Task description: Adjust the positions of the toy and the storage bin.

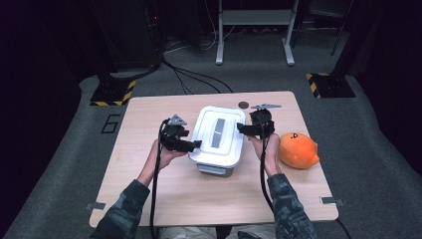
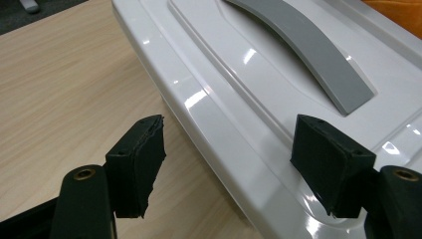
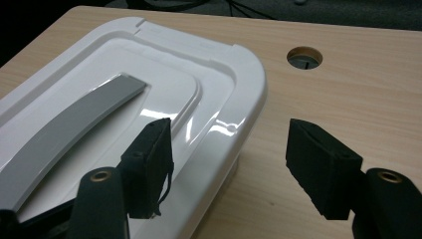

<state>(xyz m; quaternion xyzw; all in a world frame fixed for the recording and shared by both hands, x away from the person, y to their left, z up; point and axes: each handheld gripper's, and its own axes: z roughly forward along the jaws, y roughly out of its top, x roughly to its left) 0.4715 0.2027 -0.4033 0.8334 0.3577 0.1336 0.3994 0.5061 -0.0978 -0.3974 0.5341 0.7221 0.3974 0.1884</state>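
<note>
Claws flank white glossy plastic lidded box (image 1: 218, 141) mid-bench.
Left claw (image 1: 195, 144) at its nine o'clock and right claw (image 1: 242, 129) at three both straddle the lid's rim, part-open, gripping nothing.

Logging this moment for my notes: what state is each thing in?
Box: lid on, upright on the table.
Lid: closed, handle flat.
Left gripper: open, jaws astride the lid's edge.
Right gripper: open, jaws astride the lid's corner.
Orange toy: lying on the table, untouched.
</note>
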